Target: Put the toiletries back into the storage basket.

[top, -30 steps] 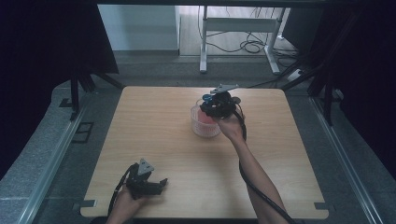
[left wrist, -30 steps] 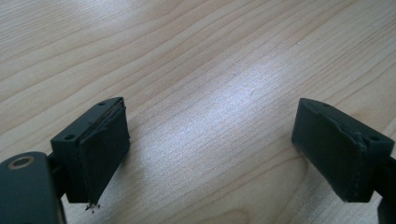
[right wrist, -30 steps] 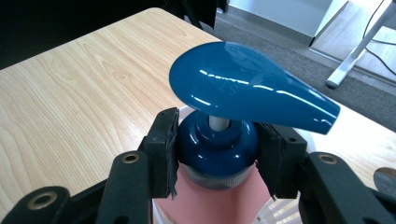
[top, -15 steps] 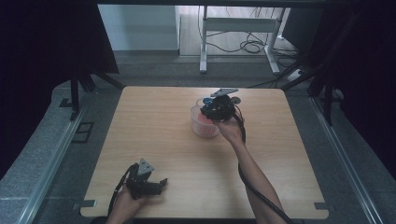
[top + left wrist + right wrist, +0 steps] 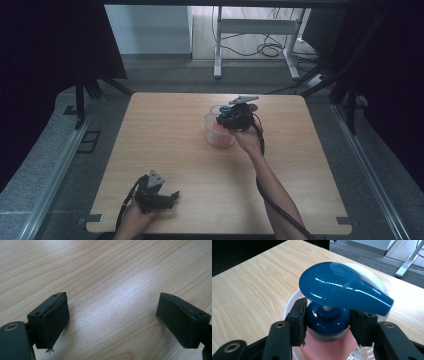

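My right gripper is clamped on the blue collar of a pump bottle, one pad on each side just under the wide blue pump head. I judge I'm mid-placement, bottle standing in a white basket toward the table's far side. Next: ease the jaws apart and lift clear without tipping it. The bottle's body is pink, upright. My left gripper rests wide open, empty, near the front edge.

A light wooden table stands on grey floor, black curtains either side (white desk frame behind).
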A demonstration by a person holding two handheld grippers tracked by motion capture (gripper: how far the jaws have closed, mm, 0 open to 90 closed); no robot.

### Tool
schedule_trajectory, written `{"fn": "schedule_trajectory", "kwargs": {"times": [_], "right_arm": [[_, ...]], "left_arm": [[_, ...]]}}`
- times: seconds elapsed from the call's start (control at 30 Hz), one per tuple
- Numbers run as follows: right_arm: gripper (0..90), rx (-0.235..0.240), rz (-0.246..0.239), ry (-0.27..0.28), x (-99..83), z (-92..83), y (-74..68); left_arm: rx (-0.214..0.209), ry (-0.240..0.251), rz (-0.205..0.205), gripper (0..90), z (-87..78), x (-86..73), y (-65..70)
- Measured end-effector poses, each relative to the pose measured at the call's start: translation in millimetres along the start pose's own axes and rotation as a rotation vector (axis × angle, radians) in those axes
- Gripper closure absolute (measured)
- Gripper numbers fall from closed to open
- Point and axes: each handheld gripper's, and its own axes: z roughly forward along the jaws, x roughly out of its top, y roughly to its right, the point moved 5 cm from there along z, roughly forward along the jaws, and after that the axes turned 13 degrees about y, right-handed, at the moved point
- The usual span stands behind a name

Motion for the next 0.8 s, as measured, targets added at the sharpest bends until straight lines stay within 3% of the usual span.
{"fn": "schedule_trajectory", "kwargs": {"times": [0.2,0.8], "right_arm": [[46.6,-0.009,-0.004,-0.012,-2.2,0.7,-0.4],[13.4,-0.007,-0.021,-0.003,1.9,-4.6,-4.1]], "left_arm": [[0.0,-0.001,0.0,10.7,-0.1,0.0,0.0],[0.002,-0.002,0.0,10.7,-0.1,0.0,0.0]]}}
